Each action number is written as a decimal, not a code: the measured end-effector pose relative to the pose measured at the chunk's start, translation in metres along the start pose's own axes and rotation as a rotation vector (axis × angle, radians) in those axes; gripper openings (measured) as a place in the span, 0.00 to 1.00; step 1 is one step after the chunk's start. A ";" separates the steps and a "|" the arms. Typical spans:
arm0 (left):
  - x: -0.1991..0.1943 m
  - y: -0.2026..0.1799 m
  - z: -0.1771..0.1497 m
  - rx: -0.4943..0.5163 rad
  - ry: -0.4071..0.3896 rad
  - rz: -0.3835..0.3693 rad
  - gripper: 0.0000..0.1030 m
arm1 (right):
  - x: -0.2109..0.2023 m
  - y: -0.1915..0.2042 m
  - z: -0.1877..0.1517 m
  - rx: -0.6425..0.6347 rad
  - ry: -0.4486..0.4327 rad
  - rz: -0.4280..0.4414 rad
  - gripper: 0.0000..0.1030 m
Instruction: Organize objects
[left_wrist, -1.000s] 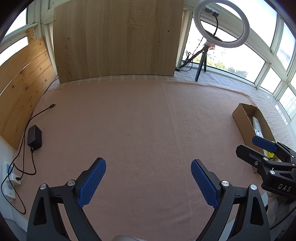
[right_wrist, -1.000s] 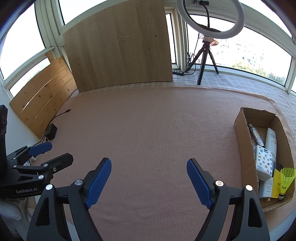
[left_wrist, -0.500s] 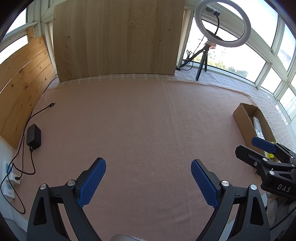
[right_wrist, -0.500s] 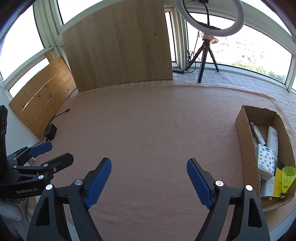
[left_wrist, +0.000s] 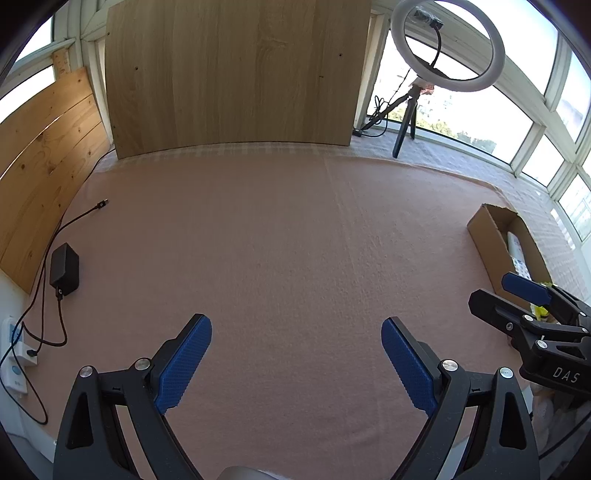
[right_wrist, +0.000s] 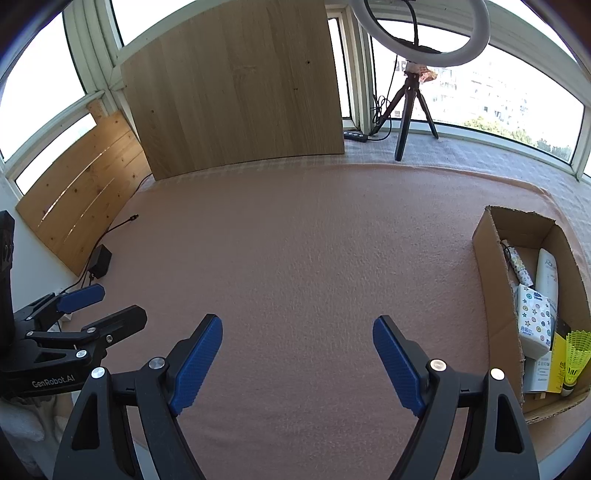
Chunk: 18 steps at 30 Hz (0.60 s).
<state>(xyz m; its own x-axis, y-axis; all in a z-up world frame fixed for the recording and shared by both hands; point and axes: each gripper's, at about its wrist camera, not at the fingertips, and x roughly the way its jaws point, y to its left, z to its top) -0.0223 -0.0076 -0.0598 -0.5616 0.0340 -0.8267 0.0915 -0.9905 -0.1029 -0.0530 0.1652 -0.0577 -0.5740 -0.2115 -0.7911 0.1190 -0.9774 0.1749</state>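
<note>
I'm looking at a glazed home balcony used as a filming spot: windows (right_wrist: 509, 110) ahead of my tongs, a ring light (left_wrist: 447, 44) on its tripod, pink blanket (left_wrist: 280, 251) below.

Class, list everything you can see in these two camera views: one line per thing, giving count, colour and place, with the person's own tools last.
Cardboard box: one, brown, right edge of cloth.
Shuttlecock: one, yellow-green, near end of box.
Tissue pack: one, white with patterns, in box.
White tube: one, in box.
Cloth: one, pink, covering the surface.
Wooden board: one, light, upright at back.
Plank panel: one, pine, left side.
Ring light: one, white, on black tripod, back right.
Power adapter: one, black, left edge.
Left tool: open, empty.
Right tool: open, empty.
</note>
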 end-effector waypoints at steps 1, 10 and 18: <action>0.000 0.000 0.000 0.000 0.001 0.000 0.92 | 0.000 0.000 0.000 0.000 0.001 0.000 0.78; 0.007 0.002 0.002 -0.004 0.008 0.001 0.92 | 0.005 0.000 0.002 -0.001 0.009 -0.002 0.78; 0.015 0.006 0.004 -0.010 0.018 0.008 0.92 | 0.012 0.001 0.004 -0.003 0.022 0.000 0.78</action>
<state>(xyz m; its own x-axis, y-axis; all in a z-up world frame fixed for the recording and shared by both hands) -0.0336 -0.0141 -0.0701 -0.5456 0.0290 -0.8375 0.1043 -0.9893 -0.1022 -0.0634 0.1620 -0.0651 -0.5561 -0.2119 -0.8036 0.1221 -0.9773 0.1732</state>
